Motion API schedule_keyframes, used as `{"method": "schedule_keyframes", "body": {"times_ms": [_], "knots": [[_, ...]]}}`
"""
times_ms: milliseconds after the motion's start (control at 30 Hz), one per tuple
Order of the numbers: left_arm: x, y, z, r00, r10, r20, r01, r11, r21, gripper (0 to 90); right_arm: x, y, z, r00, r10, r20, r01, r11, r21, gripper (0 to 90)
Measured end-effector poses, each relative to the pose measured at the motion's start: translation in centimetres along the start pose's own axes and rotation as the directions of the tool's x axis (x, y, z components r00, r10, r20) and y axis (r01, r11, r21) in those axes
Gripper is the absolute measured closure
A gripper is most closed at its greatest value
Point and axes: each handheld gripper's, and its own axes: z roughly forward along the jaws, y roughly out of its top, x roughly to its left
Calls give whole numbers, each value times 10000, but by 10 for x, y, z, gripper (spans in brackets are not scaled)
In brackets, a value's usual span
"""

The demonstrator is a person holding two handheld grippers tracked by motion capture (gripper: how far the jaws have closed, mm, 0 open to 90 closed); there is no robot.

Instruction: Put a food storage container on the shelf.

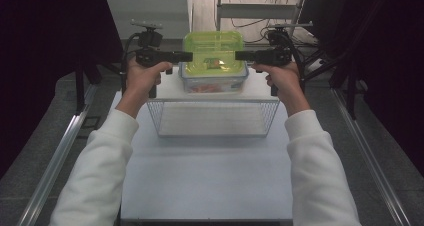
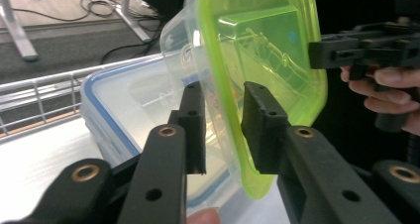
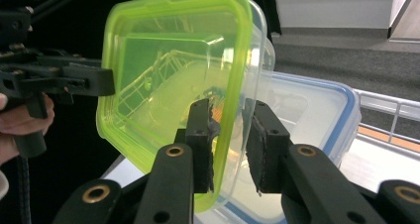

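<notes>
A clear container with a lime-green lid rests on top of a clear box with a blue-rimmed lid at the far end of the white table. My left gripper comes at the green lid from the left and my right gripper from the right, both held level. In the left gripper view the green lid's rim runs between the jaws of the left gripper, with a gap at each pad. In the right gripper view the rim stands the same way inside the right gripper. Both are open.
A white wire basket stands just in front of the two containers. Bare white tabletop stretches from the basket toward the person. Metal rails run along both sides of the table, and cables and a frame lie on the floor beyond it.
</notes>
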Motion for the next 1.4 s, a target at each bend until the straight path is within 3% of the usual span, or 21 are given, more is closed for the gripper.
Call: {"method": "schedule_keyframes", "body": {"times_ms": [367,467,633,1000,1400], "knots": [[7,2,9,9987,-490,-170,486,9986,-231,605,-6,0,4,9990,372,245,-367,9991,-192,656],[10,1,12,9966,-789,-225,783,9966,-265,566,-9,-1,7,9979,581,300,-574,9981,-230,607],[11,1,14,9967,-757,-306,748,9968,-277,477,-12,-1,9,9964,818,221,-811,9963,-289,549],[10,3,13,9966,-754,-323,738,9961,-486,249,-9,0,9,9960,819,362,-802,9958,-450,475],[4,2,-3,9986,-499,-178,491,9978,-449,235,-1,0,-7,9965,789,268,-772,9952,-597,425]]}}
